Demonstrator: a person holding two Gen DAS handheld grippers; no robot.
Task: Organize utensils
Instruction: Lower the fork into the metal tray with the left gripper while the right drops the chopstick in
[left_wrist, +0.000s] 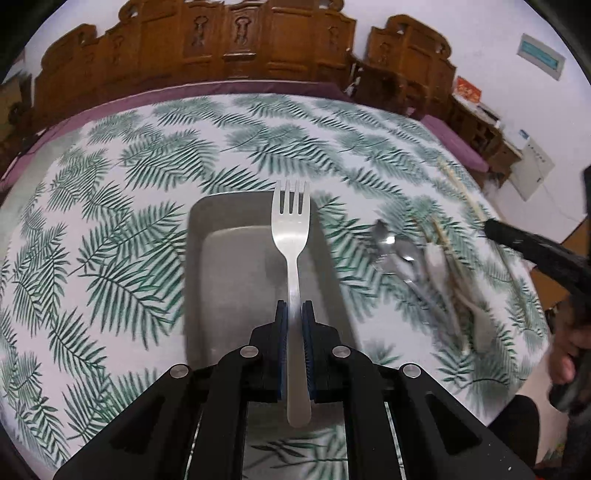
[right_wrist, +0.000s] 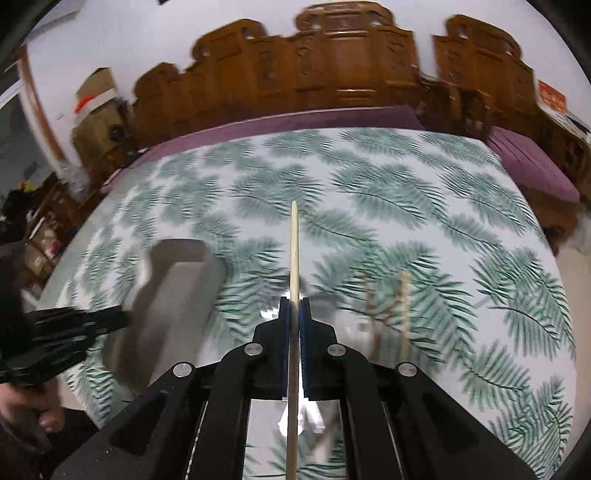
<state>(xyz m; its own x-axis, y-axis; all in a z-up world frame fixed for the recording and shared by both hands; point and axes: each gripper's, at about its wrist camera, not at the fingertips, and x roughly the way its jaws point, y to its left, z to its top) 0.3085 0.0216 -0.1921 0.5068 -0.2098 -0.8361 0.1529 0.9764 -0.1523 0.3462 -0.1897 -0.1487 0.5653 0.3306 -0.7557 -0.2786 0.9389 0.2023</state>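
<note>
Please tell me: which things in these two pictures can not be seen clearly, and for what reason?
- Utensil pile, left wrist view: motion blur; the pieces cannot be counted.
- Fork handle, left wrist view: partly hidden between the left gripper pads.
- Chopstick, right wrist view: its lower end is cut off by the bottom edge.
- Tray, right wrist view: blurred, and the left gripper covers its near side; its contents cannot be told.
</note>
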